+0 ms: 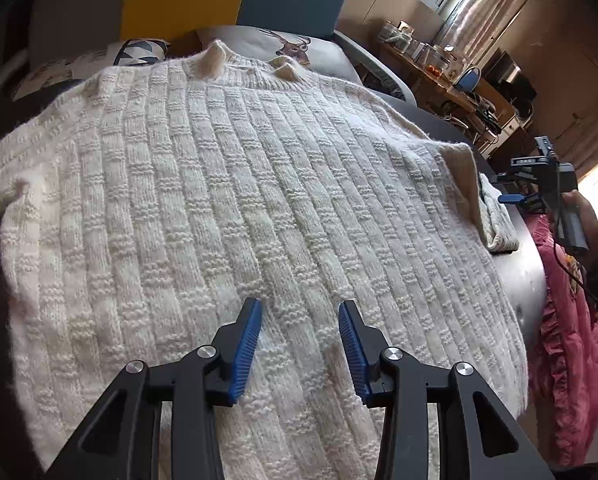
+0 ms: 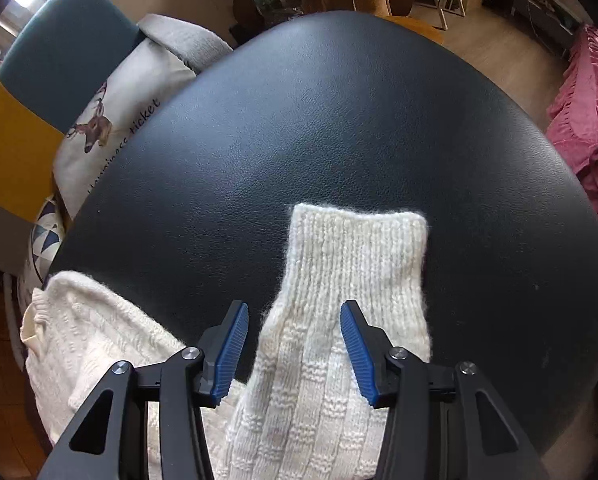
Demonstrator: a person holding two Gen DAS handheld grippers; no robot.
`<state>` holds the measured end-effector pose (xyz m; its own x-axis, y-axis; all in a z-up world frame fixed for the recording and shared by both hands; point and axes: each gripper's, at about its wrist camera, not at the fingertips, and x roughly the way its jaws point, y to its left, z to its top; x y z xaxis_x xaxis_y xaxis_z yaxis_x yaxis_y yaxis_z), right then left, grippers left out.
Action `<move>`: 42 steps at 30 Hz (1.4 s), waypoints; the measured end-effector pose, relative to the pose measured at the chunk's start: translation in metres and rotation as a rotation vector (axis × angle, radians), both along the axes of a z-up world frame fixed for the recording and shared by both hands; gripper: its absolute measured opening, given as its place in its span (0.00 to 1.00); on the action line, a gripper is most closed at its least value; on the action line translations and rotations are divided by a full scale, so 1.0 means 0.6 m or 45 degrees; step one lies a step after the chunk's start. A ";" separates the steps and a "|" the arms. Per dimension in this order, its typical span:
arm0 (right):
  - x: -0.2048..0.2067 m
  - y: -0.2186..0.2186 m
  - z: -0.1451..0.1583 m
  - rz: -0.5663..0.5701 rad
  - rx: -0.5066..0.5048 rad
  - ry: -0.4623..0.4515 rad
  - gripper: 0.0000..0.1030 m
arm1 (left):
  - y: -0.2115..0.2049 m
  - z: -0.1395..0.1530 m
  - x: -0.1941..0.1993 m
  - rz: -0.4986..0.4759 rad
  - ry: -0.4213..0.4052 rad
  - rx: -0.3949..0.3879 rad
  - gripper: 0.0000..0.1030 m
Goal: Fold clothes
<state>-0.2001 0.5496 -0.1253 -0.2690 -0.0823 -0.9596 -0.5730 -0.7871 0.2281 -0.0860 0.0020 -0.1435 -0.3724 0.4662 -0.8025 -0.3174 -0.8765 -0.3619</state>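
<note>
Blue-padded left gripper (image 1: pixel 299 346) hovers parted and empty over the cream knit sweater (image 1: pixel 227 200), which lies spread flat across the black leather surface (image 2: pixel 339 120). Right gripper (image 2: pixel 295 348) also parted, gripping nothing, above the sweater's sleeve cuff (image 2: pixel 359 240). Deer-print cushion (image 2: pixel 111 120) beside the surface; pink ruffled fabric (image 2: pixel 587 120) nearby.

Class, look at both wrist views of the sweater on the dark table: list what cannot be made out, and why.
- Sweater hem, left wrist view: hidden behind the left tongs and cut off by the bottom edge.
- Cushion lettering, right wrist view: partly hidden by the table.
- Desk clutter, left wrist view: too small.
</note>
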 end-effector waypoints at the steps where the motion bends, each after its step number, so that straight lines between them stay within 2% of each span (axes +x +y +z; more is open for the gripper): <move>1: -0.011 -0.005 -0.007 0.014 0.013 -0.035 0.48 | -0.004 -0.001 0.001 0.002 -0.001 0.018 0.41; 3: -0.028 -0.021 -0.015 0.074 0.080 -0.100 0.50 | -0.008 -0.003 0.003 0.001 0.006 0.043 0.41; 4: -0.035 -0.032 -0.016 0.119 0.116 -0.132 0.54 | -0.010 -0.004 0.004 0.001 0.009 0.056 0.41; 6: -0.046 -0.057 -0.027 0.219 0.158 -0.201 0.71 | -0.014 -0.006 0.005 -0.001 0.016 0.083 0.43; 7: -0.050 -0.069 -0.035 0.272 0.168 -0.237 0.89 | -0.016 -0.007 0.006 -0.002 0.017 0.097 0.43; 8: -0.055 -0.082 -0.043 0.325 0.179 -0.273 1.00 | -0.018 -0.008 0.005 -0.001 0.018 0.109 0.44; 9: -0.058 -0.093 -0.048 0.366 0.197 -0.297 1.00 | -0.020 -0.008 0.006 0.000 0.017 0.120 0.44; 12: -0.052 -0.091 -0.041 0.309 0.217 -0.259 1.00 | -0.025 -0.009 0.004 0.009 0.004 0.148 0.44; 15: -0.042 -0.079 -0.027 0.251 0.234 -0.225 0.86 | -0.025 -0.008 0.004 0.009 -0.006 0.148 0.44; 16: -0.038 -0.075 -0.021 0.243 0.248 -0.218 0.72 | -0.024 -0.008 0.004 0.007 -0.005 0.143 0.44; 17: -0.035 -0.071 -0.015 0.234 0.262 -0.210 0.50 | -0.023 -0.008 0.005 0.006 -0.004 0.138 0.44; 19: -0.028 -0.063 -0.003 0.217 0.290 -0.196 0.15 | -0.019 -0.006 0.007 0.004 0.007 0.118 0.45; 21: -0.015 -0.055 0.008 0.199 0.297 -0.161 0.15 | -0.014 -0.006 0.009 0.003 0.017 0.099 0.46; 23: 0.003 -0.046 0.019 0.178 0.290 -0.107 0.06 | -0.008 -0.005 0.012 -0.006 0.034 0.078 0.49; 26: 0.050 -0.035 0.060 0.134 0.293 0.040 0.06 | 0.002 -0.004 0.016 -0.026 0.059 0.037 0.52; 30: 0.166 -0.026 0.110 0.076 0.266 0.232 0.06 | 0.012 -0.003 0.019 -0.040 0.084 -0.009 0.55; 32: 0.239 -0.017 0.118 0.029 0.239 0.294 0.06 | 0.017 -0.003 0.020 -0.042 0.093 -0.027 0.57; 37: 0.381 -0.014 0.078 -0.053 0.132 0.300 0.05 | 0.039 -0.003 0.027 -0.070 0.127 -0.103 0.67; 40: 0.454 -0.006 0.050 -0.114 0.009 0.307 0.08 | 0.057 -0.004 0.032 -0.106 0.154 -0.180 0.72; 42: 0.482 0.002 0.043 -0.118 -0.017 0.293 0.14 | 0.067 -0.005 0.035 -0.130 0.169 -0.233 0.73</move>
<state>0.0893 0.5506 -0.0995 -0.4875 -0.0594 -0.8711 -0.5743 -0.7297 0.3711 -0.0651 0.0424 -0.1466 -0.4384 0.3580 -0.8244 -0.4420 -0.8845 -0.1490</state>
